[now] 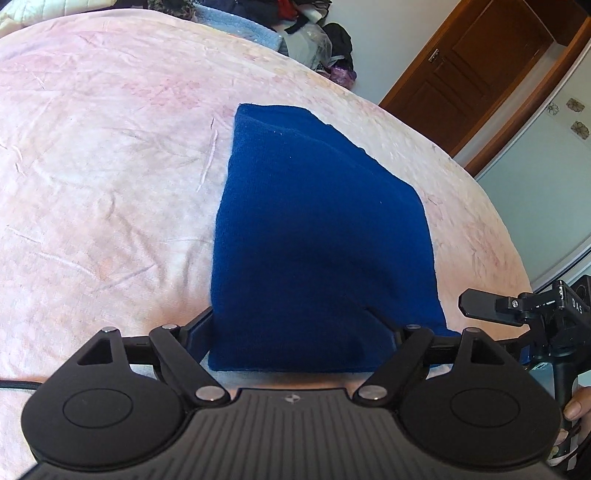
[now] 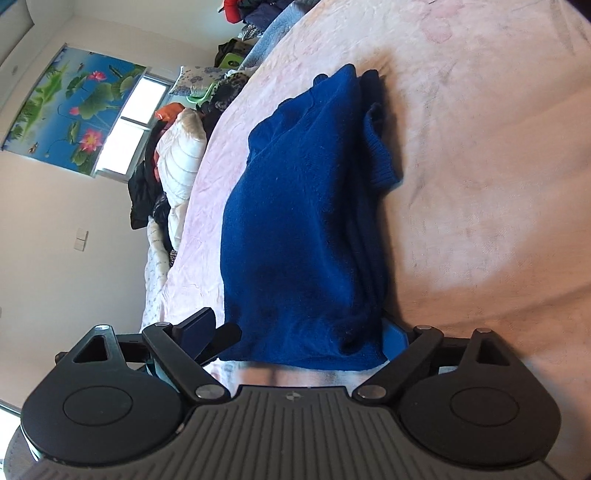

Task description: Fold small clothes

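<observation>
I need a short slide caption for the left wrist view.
Open left gripper straddling the folded blue garment on the pink bedspread.

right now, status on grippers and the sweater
Left gripper open, astride sweater edge. Right gripper open, same. Sweater folded on bed. Nothing blocking.

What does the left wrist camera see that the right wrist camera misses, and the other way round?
Only the left wrist view shows the brown wooden door, the other gripper at the right edge, and the person's fingers.

Only the right wrist view shows the lotus painting, the window, and the garment's ribbed, bunched side.

Both show the blue knit garment lying on the pink bed cover, with a pile of clothes at the bed's far end.
</observation>
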Tool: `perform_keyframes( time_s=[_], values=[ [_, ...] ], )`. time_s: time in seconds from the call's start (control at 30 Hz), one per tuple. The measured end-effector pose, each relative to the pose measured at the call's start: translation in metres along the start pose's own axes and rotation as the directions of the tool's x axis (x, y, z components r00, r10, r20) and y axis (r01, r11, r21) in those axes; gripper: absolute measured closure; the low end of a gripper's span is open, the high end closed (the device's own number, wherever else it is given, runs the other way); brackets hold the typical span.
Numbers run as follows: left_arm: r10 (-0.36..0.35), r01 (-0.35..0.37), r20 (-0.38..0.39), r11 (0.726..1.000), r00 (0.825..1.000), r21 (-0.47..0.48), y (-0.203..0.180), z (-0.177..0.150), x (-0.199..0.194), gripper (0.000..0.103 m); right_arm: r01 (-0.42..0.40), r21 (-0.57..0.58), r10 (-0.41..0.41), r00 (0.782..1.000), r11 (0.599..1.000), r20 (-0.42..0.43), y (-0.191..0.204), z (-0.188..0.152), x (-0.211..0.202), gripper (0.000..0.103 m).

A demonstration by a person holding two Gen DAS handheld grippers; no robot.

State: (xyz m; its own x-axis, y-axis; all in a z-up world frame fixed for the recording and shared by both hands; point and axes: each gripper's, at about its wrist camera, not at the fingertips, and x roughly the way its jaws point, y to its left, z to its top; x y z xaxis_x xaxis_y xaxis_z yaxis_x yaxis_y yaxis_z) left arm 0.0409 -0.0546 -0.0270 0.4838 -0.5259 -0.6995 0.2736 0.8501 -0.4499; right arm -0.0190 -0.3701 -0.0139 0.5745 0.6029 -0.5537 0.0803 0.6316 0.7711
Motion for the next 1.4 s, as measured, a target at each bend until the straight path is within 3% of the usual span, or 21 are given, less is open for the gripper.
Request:
perform_keyframes(
  time_s=[0.03, 0.1, 0.17, 0.27, 0.33, 0.4, 0.57, 0.7, 0.8, 0.87, 1.07, 1.4],
  values=[
    [-0.002, 0.002, -0.003, 1.000, 1.000, 0.004, 0.000, 0.000, 0.000, 0.020, 0.005, 0.006, -0.005, 1.000, 1.000, 0.004, 0.000, -0.001, -0.001, 0.026],
    [-0.006, 0.006, -0.008, 1.000, 1.000, 0.009, 0.000, 0.000, -0.001, 0.020, 0.029, 0.015, -0.030, 1.000, 0.999, 0.005, -0.004, -0.003, -0.001, 0.056],
    [0.004, -0.004, -0.007, 1.000, 1.000, 0.016, 0.001, 0.000, 0.000, 0.026, 0.038, 0.050, -0.038, 0.999, 0.998, -0.002, -0.012, -0.006, 0.000, 0.070],
    [0.024, -0.024, -0.007, 0.999, 1.000, 0.037, 0.000, 0.000, -0.001, 0.037, 0.025, 0.093, -0.026, 1.000, 0.995, 0.002, -0.023, -0.010, 0.001, 0.080],
    [0.024, -0.024, -0.012, 0.999, 1.000, 0.039, 0.003, -0.001, -0.002, 0.059, 0.022, 0.100, -0.023, 1.000, 0.995, 0.008, -0.026, -0.012, 0.002, 0.082],
    [0.019, -0.018, -0.019, 1.000, 1.000, 0.022, 0.009, 0.001, -0.002, 0.070, 0.027, 0.095, -0.028, 1.000, 0.995, 0.010, -0.025, -0.013, 0.004, 0.083],
    [0.004, -0.004, -0.024, 1.000, 1.000, 0.004, 0.018, 0.002, -0.002, 0.078, 0.049, 0.070, -0.051, 0.999, 0.996, 0.014, -0.019, -0.013, 0.007, 0.084],
    [-0.017, 0.017, -0.040, 1.000, 0.999, 0.011, 0.017, 0.005, -0.001, 0.089, 0.063, 0.060, -0.065, 0.998, 0.996, 0.020, -0.019, -0.014, 0.008, 0.085],
    [-0.062, 0.060, -0.061, 0.998, 0.996, -0.031, 0.022, 0.015, -0.003, 0.090, 0.060, 0.062, -0.062, 0.998, 0.996, 0.024, -0.019, -0.014, 0.006, 0.090],
    [-0.080, 0.078, -0.057, 0.996, 0.995, -0.041, 0.023, 0.020, -0.007, 0.090, 0.080, 0.035, -0.081, 0.996, 0.996, 0.027, -0.011, -0.015, 0.006, 0.087],
    [-0.092, 0.092, -0.023, 0.996, 0.996, 0.021, 0.013, 0.030, -0.027, 0.091, 0.075, -0.016, -0.074, 0.997, 0.997, 0.038, 0.002, -0.015, 0.004, 0.087],
    [-0.086, 0.086, -0.019, 0.996, 0.996, -0.005, 0.023, 0.017, -0.034, 0.091, 0.079, -0.025, -0.077, 0.996, 0.997, 0.046, 0.007, -0.022, 0.000, 0.087]
  ],
)
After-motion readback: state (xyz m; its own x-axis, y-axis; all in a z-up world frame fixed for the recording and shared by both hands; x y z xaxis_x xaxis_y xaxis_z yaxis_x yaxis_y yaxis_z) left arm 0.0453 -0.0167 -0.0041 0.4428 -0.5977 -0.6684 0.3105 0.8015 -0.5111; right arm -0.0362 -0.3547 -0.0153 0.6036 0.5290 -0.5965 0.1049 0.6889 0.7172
